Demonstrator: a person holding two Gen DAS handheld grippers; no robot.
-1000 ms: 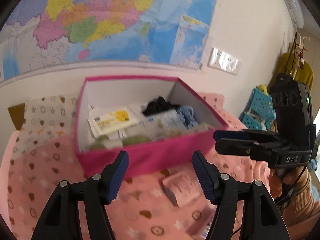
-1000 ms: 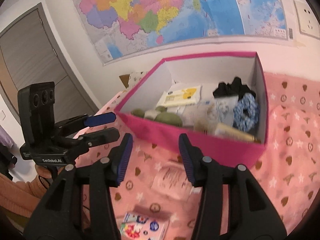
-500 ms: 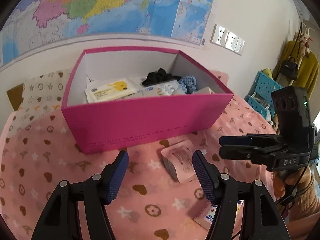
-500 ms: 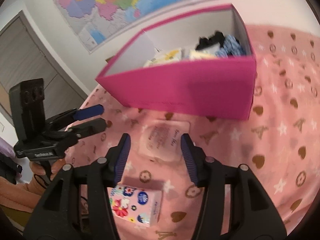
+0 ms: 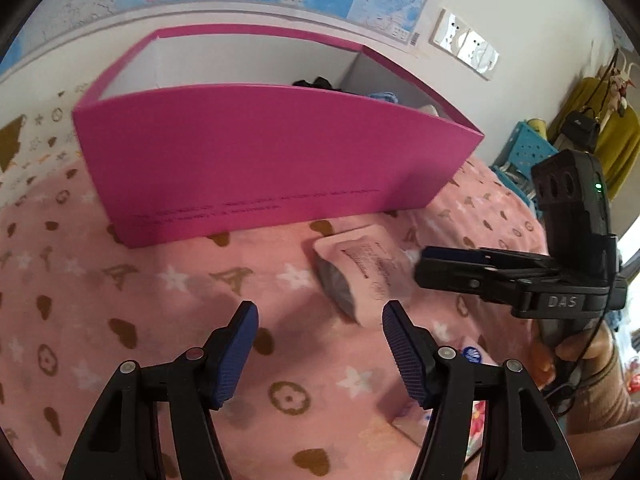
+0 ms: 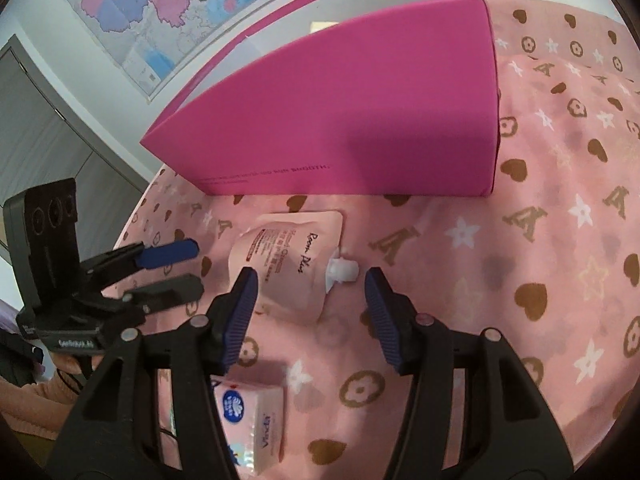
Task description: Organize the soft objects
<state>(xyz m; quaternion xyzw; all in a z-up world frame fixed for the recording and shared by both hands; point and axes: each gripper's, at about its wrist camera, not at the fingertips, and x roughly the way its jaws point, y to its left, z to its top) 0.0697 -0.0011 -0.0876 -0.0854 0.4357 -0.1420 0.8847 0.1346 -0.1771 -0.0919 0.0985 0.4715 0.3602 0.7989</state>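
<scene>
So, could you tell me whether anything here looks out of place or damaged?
Two soft items lie loose on the pink blanket outside the pink box: a pink spouted pouch lying flat just before its front wall, and a tissue pack nearer the camera. Nothing appears spilled or damaged.

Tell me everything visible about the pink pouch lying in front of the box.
The pouch is a soft, pale pink, glossy plastic sachet with dark script and red print on its face and a white spout at one side. Its grey bottom gusset shows in the left wrist view. It lies flat on the pink blanket, just in front of the magenta box, apart from the tissue pack. The right gripper hovers over it, jaws open, not gripping.
</scene>
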